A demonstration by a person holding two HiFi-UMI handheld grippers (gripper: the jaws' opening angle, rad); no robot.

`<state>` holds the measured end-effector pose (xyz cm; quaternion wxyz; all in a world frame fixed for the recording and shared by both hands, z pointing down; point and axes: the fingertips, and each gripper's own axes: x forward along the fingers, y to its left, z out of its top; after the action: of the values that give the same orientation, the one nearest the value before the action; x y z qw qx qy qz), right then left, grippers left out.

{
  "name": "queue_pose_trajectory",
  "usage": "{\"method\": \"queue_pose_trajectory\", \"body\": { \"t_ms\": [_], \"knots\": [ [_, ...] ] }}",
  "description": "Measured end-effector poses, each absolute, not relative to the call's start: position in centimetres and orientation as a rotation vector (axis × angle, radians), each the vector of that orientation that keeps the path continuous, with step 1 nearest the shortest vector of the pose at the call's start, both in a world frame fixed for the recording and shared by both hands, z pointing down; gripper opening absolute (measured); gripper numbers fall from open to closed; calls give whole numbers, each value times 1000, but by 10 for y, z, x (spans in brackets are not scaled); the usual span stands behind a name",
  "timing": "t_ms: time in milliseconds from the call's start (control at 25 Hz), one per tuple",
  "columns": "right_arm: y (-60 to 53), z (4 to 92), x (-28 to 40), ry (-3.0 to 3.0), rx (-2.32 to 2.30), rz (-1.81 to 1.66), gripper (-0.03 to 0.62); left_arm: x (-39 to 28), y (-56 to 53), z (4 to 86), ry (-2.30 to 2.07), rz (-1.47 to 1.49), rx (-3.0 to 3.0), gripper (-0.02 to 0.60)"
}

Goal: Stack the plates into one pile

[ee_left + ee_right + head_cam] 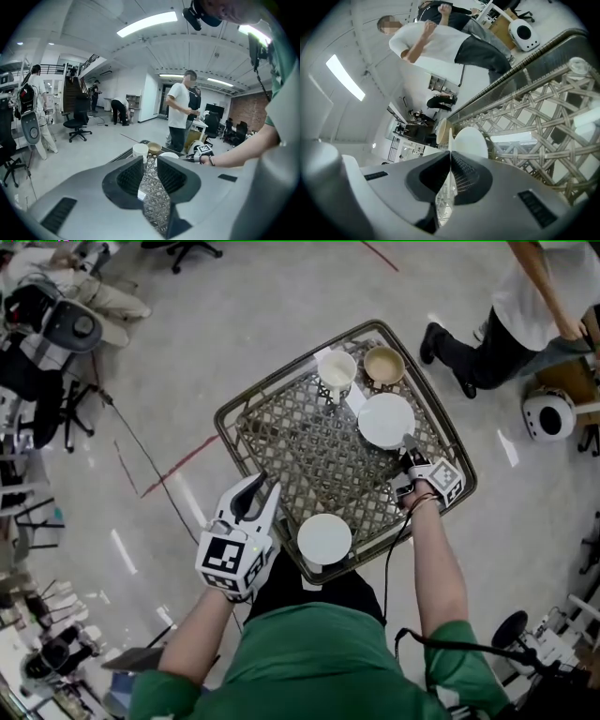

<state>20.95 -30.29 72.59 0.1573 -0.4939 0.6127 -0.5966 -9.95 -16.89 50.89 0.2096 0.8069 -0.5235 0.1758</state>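
On grey floor [244,315]: lattice table [300,451], white plate [324,538] at edge.

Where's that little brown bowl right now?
The tan bowl sits at the far right corner of the lattice table in the head view, right of the white cup and just beyond a white plate.

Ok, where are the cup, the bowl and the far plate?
cup [336,365], head view, on its open mouth.
bowl [383,364], head view, on its inside.
far plate [385,420], head view, on its middle.
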Motion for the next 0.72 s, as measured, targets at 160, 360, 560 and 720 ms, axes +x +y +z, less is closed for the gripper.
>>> {"method": "queue_pose_trajectory", "body": {
  "t_ms": [160,360,560,720],
  "knots": [
    [-297,744,224,1744,-1557,-1741,32,-98,-168,506,-1459,488,2234,100],
    [-302,764,233,1817,-1714,-1776,38,-95,-170,507,-1466,492,2232,100],
    [-307,756,231,2023,-1834,-1686,244,-101,-162,510,-1471,494,2218,100],
    [-303,744,229,2139,-1901,-1612,270,-101,-159,514,-1458,488,2220,100]
  ]
}}
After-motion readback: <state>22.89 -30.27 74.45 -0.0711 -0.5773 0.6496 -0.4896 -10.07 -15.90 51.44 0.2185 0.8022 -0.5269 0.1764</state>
